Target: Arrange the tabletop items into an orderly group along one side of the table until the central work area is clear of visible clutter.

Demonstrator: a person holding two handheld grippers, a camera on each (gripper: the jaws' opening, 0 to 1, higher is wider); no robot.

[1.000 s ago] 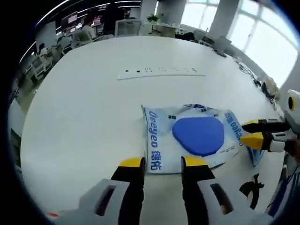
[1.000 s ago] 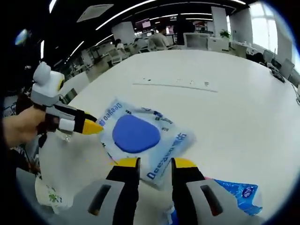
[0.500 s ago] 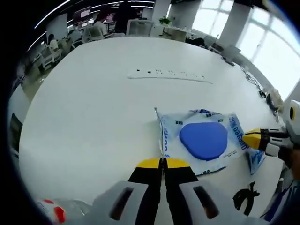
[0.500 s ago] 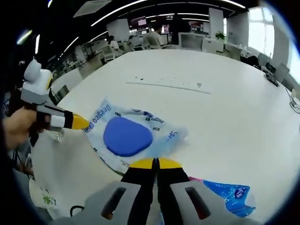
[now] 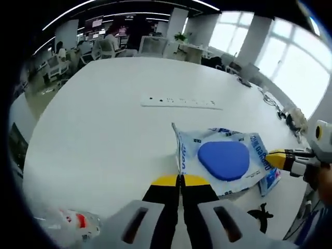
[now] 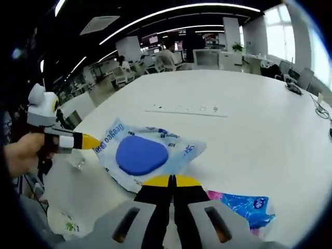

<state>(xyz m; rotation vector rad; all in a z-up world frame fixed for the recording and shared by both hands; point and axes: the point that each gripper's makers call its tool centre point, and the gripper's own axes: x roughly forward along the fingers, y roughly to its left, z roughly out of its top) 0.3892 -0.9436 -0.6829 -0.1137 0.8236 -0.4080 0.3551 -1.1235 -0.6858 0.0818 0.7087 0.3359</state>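
1. One white-and-blue plastic packet with a blue oval centre [image 5: 223, 160].
2. One smaller bright blue plastic packet [image 6: 244, 206].
3. One long white power strip [image 5: 180, 102].
4. One clear wrapper with red print [image 5: 78, 222].
5. One round white table [image 5: 93, 129].

**Hidden edges, cut-off packs, unreadable print**

In the left gripper view the near edge of the white-and-blue pouch [image 5: 223, 158] lies behind the closed tips of the left hand-held gripper [image 5: 180, 180]; a clear packet with red print [image 5: 78, 220] at lower left is cut by the frame and too blurred to read; a blue pack [image 5: 270, 179] shows only a corner past the pouch; in the right gripper view, the bright blue and pink wrapper [image 6: 241, 205] at lower right is partly hidden by the right hand-held gripper [image 6: 171, 180]; the strip's [image 6: 187, 109] markings are too small to tell.
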